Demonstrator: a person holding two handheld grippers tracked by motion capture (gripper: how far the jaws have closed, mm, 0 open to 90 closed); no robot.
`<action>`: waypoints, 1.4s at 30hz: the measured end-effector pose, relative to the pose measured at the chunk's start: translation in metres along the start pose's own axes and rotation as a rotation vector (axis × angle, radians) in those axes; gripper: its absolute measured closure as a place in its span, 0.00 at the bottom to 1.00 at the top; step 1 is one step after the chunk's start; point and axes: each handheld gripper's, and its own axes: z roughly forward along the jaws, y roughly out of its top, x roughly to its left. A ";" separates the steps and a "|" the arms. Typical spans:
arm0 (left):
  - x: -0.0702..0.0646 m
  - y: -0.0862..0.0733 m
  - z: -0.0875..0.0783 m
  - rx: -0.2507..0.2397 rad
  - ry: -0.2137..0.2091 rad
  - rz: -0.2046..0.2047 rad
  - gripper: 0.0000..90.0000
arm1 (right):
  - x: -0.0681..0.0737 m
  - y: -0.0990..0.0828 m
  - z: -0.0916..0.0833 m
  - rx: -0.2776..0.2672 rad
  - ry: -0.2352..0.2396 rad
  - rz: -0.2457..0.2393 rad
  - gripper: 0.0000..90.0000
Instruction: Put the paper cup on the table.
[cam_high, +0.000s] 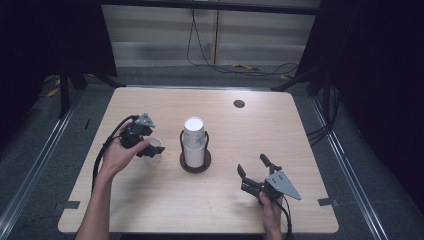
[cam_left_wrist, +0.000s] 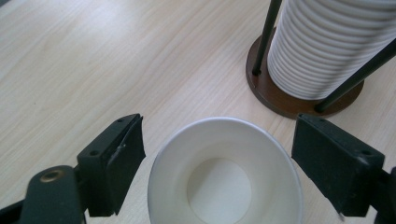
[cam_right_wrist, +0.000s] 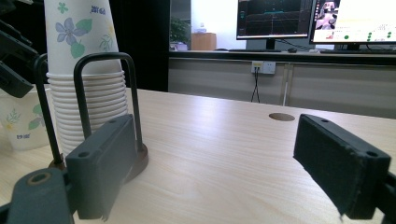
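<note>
Single paper cup (cam_left_wrist: 224, 172) upright on the table (cam_high: 150, 215), mouth up and empty, just left of the stack of inverted cups (cam_high: 194, 142); likely set apart from the stack so that it can be handled alone. Left gripper (cam_high: 150, 148) poised over the single cup from above, jaws apart and straddling the rim on either side, not yet touching the wall in the left gripper view; an approach suited to pinching the cup across its mouth. Stack nested mouth-down on a round brown base (cam_left_wrist: 280, 100), hemmed by thin black upright rods (cam_right_wrist: 105, 98), presumably to keep the column from toppling when a cup is drawn off. Right gripper (cam_high: 254, 170) low over the near right part of the table, well apart from the stack, jaws wide apart and holding nothing, aimed toward the holder as if in reserve. Small dark grommet hole (cam_high: 239, 103) in the far tabletop. Monitors (cam_right_wrist: 313, 21) beyond the table, in the right gripper view.
</note>
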 end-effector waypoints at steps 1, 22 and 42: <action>-0.001 -0.001 -0.001 -0.022 0.005 -0.003 0.19 | 0.000 0.000 0.000 0.000 0.000 0.000 0.14; -0.039 -0.035 -0.021 -0.334 0.050 -0.087 0.18 | 0.000 0.000 0.000 0.000 0.000 -0.001 0.14; -0.085 -0.070 -0.010 -0.523 0.114 -0.121 0.18 | 0.000 0.000 0.000 -0.002 -0.001 0.000 0.14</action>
